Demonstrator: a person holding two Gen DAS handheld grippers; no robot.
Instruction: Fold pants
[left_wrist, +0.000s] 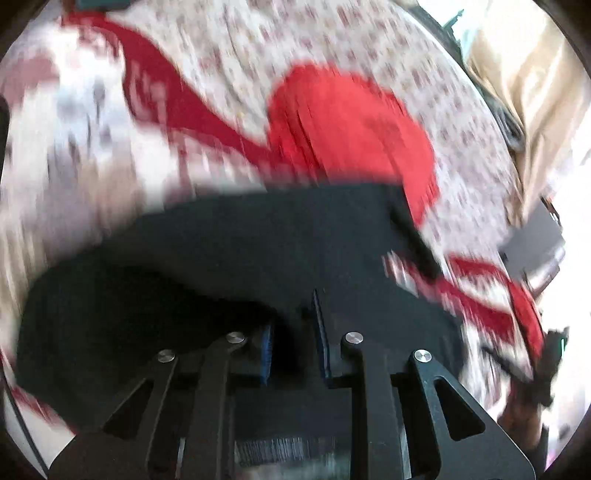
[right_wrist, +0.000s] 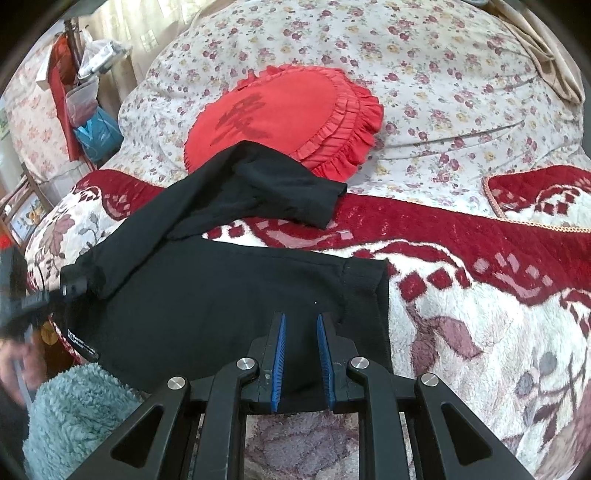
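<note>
pants (right_wrist: 207, 295): black, on bed's red-and-white blanket (right_wrist: 480, 302), one leg folded back toward red cushion (right_wrist: 284, 114) | right gripper (right_wrist: 300, 325): jaws parted over waist edge, holding nothing | left gripper (left_wrist: 291, 325): blurred, jaws narrowly apart at the pants, grip unclear

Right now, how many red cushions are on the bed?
1. The round red cushion lies on the flowered bedspread, just beyond the black pants, whose far leg overlaps its near edge. More could be hidden outside the view.
</note>
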